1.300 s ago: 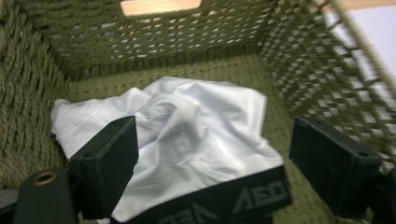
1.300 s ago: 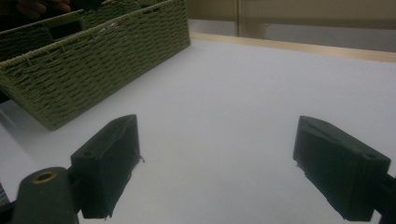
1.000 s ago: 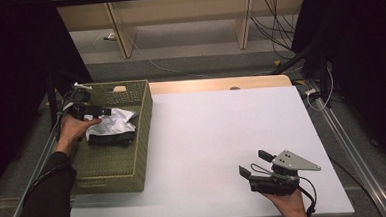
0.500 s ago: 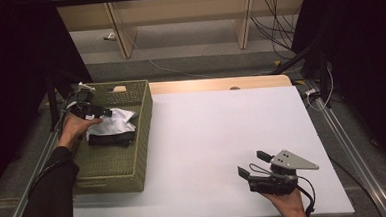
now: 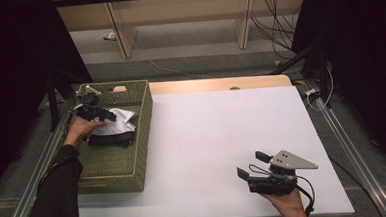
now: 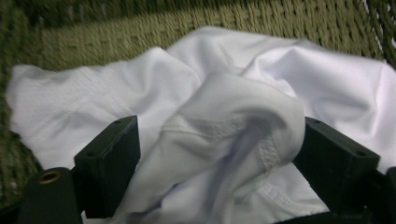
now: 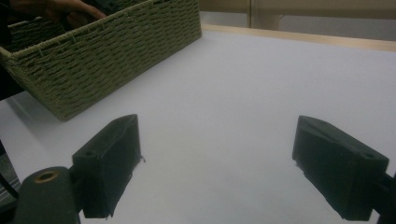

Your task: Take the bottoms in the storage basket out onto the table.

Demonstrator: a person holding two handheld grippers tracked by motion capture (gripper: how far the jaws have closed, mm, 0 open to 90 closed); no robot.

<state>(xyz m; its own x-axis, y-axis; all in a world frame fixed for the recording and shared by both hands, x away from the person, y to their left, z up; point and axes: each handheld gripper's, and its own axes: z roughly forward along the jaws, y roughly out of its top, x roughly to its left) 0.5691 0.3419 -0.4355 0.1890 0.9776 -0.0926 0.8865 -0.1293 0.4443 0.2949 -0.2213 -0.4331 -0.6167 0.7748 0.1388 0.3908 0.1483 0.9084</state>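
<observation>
A crumpled white cloth (image 5: 122,120) lies in the olive woven basket (image 5: 133,156) at the table's left, on top of a dark folded item (image 5: 110,139). My left gripper (image 5: 102,114) reaches into the basket from its far left side. In the left gripper view a bunched fold of the white cloth (image 6: 233,93) stands between the jaws, which are spread wide, so the left gripper (image 6: 219,163) is open. My right gripper (image 5: 249,164) rests open near the table's front right edge. Nothing is between its jaws in the right gripper view (image 7: 217,163).
The white table top (image 5: 222,127) stretches from the basket to the right gripper. The basket's woven wall (image 7: 116,51) rises at the left of the right gripper view, with a hand (image 7: 56,7) above it. Wooden shelf legs and cables stand beyond the table.
The left hand and its gripper have shifted slightly over the white cloth in the basket. The right gripper has stayed in place.
</observation>
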